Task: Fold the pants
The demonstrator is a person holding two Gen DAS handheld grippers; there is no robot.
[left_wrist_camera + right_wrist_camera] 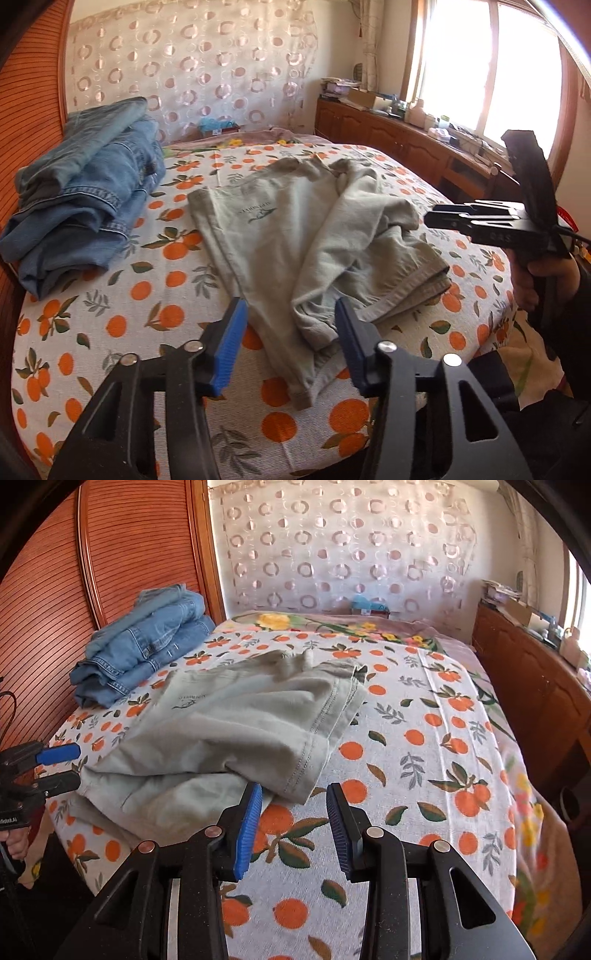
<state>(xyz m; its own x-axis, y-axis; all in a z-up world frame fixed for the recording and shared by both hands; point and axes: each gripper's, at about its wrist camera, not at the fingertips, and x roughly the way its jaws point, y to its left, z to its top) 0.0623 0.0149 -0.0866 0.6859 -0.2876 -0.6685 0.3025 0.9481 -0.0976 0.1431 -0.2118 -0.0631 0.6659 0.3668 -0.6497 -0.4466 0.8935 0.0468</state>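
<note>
Left wrist view: the pale green pants (295, 236) are seen lying on the bed (110, 332), near its front edge, loosely doubled, one layer thrown unevenly over the other. Their long axis is judged to run from the front edge toward the far edge, with the rumpled end lying nearest. The left gripper (291, 325) is held above that end, jaws spread with cloth below them but nothing pinched. In the right wrist view the right gripper (293, 808) is held with jaws spread and empty, just beside the hemmed corner. Only the top layer may be caught, so the fold could be dragged askew. A stack of folded jeans (81, 195) is kept at the bed's far left corner.
</note>
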